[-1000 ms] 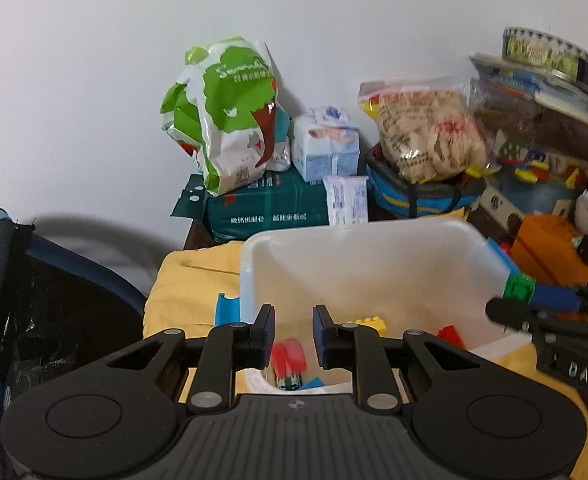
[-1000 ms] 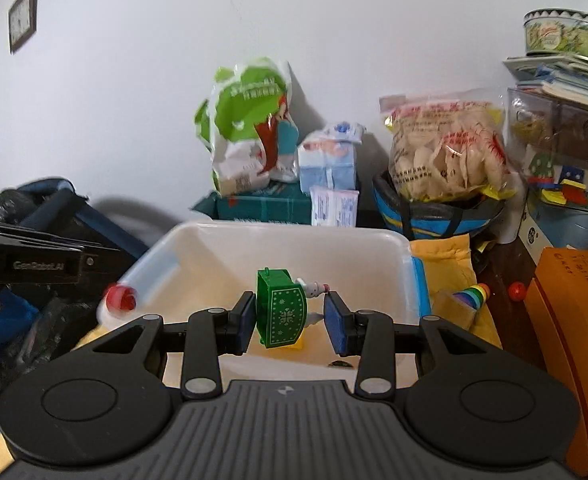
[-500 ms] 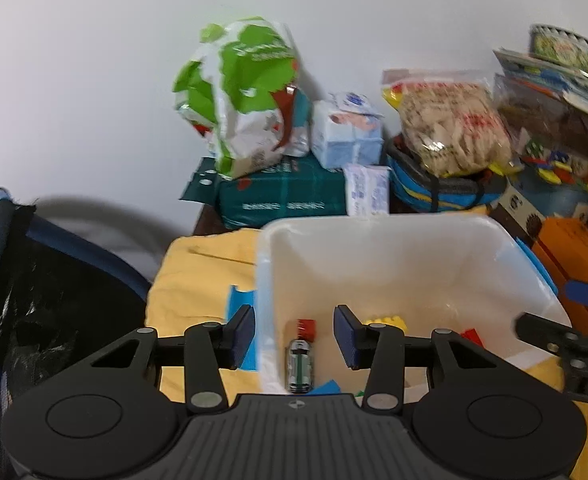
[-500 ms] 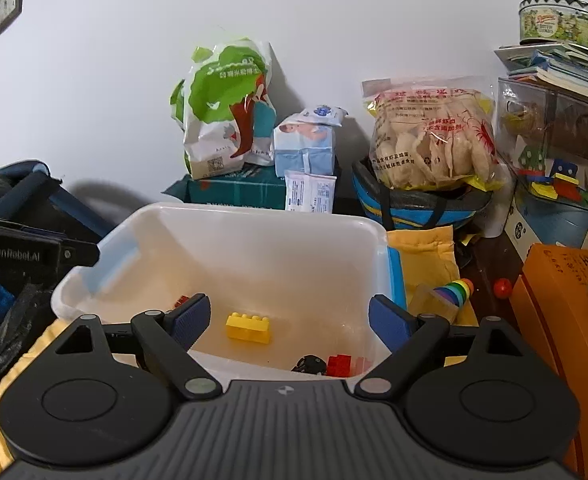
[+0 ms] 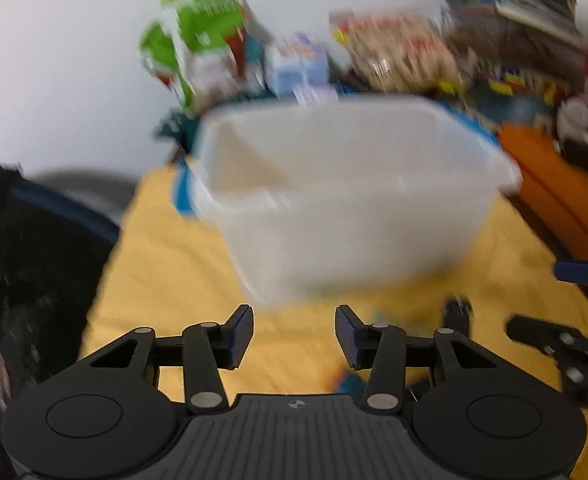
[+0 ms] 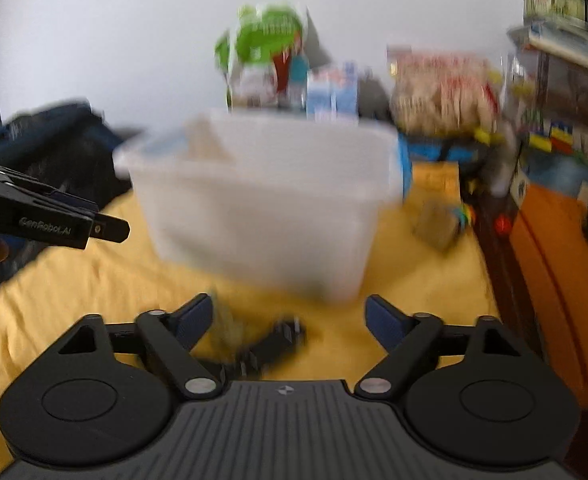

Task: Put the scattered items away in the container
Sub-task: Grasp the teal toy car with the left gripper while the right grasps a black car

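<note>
Pulled back and dropped low since half a second earlier: then looked down into the white container (image 5: 345,200) at bricks and a toy car, now saw only its blurred outer wall from the yellow cloth (image 5: 166,264). Both views smeared by motion.

Left gripper (image 5: 294,334) empty, fingers parted, about as wide as half a second before; had been close around a red toy a second ago. Right gripper (image 6: 290,322) empty too, spread wide apart as in the previous frame; had held a green block a second ago.

Container (image 6: 262,208) stood upright on the cloth, just ahead of both grippers, contents hidden behind its wall. Small dark item (image 6: 286,334) lay on the cloth between the right gripper's fingers, too blurred to name; seen also from the left wrist (image 5: 458,312), right of the left gripper. Rainbow-coloured toy (image 6: 463,214) lay right of the container, near an orange box (image 6: 549,264).

Behind the container: green-and-white bag (image 5: 198,52), pale blue carton (image 5: 297,66), clear bag of beige pieces (image 5: 397,56). Dark blue bag (image 5: 26,256) at left. Left gripper's tip (image 6: 106,230) crossed the right wrist view at left.
</note>
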The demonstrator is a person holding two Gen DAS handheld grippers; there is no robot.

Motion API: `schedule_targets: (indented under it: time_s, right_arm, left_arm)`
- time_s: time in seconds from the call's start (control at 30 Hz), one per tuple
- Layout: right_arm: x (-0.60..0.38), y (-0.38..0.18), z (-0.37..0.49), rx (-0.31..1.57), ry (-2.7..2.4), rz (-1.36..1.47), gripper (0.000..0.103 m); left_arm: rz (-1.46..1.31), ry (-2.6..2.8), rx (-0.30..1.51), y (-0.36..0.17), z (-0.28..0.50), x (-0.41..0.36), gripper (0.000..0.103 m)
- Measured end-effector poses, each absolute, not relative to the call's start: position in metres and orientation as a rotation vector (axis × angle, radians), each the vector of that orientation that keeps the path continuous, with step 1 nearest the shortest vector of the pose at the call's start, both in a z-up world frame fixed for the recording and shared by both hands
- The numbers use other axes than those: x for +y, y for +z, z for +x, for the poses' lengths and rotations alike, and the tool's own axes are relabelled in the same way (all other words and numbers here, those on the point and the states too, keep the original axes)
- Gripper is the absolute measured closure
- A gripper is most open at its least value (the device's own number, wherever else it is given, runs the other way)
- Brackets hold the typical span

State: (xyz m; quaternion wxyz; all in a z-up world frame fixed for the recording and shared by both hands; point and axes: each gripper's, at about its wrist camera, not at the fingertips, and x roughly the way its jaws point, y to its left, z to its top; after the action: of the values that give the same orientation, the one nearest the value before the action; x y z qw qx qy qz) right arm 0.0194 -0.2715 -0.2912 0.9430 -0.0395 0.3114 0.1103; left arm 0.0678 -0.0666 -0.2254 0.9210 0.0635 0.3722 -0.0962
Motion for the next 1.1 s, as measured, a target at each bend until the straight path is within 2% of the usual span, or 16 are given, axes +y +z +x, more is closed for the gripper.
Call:
schedule_targets:
  time_s: [0.03,0.1,0.5,0.6,0.7,0.97,1.07,1.1]
  right_arm:
    - [-0.273,-0.297,0.02,0.65,0.214,-0.079,0.034]
    - [-0.275,-0.305,0.022,0.671,0.188,-0.075,0.039]
    - [-0.276,-0.31,0.009,0.655,0.193,-0.06,0.038]
    - [-0.276,-0.312,0.011,0.657,0.192,-0.058,0.038]
    - [-0.275,-0.313,0.014,0.652,0.191,-0.056,0.038]
    - [-0.265,-0.315,0.022,0.645,0.196,-0.054,0.037]
    - [-0.26,-0.319,0.026,0.65,0.188,-0.055,0.037]
    - [-0.258,-0.322,0.028,0.656,0.18,-0.054,0.037]
  left_arm:
    - [0.135,-0.199,0.775,-0.233,0.065,-0.072,0.053]
    - [0.127,-0.193,0.791,-0.245,0.064,-0.081,0.053]
    - [0.055,-0.149,0.883,-0.28,0.065,-0.091,0.053]
    - [0.059,-0.131,0.887,-0.284,0.066,-0.089,0.043]
    - [0.086,-0.117,0.869,-0.284,0.066,-0.087,0.041]
    - [0.06,-0.082,0.87,-0.283,0.068,-0.067,0.041]
    - [0.068,-0.097,0.878,-0.285,0.072,-0.076,0.042]
    - [0.068,-0.104,0.884,-0.286,0.073,-0.079,0.047]
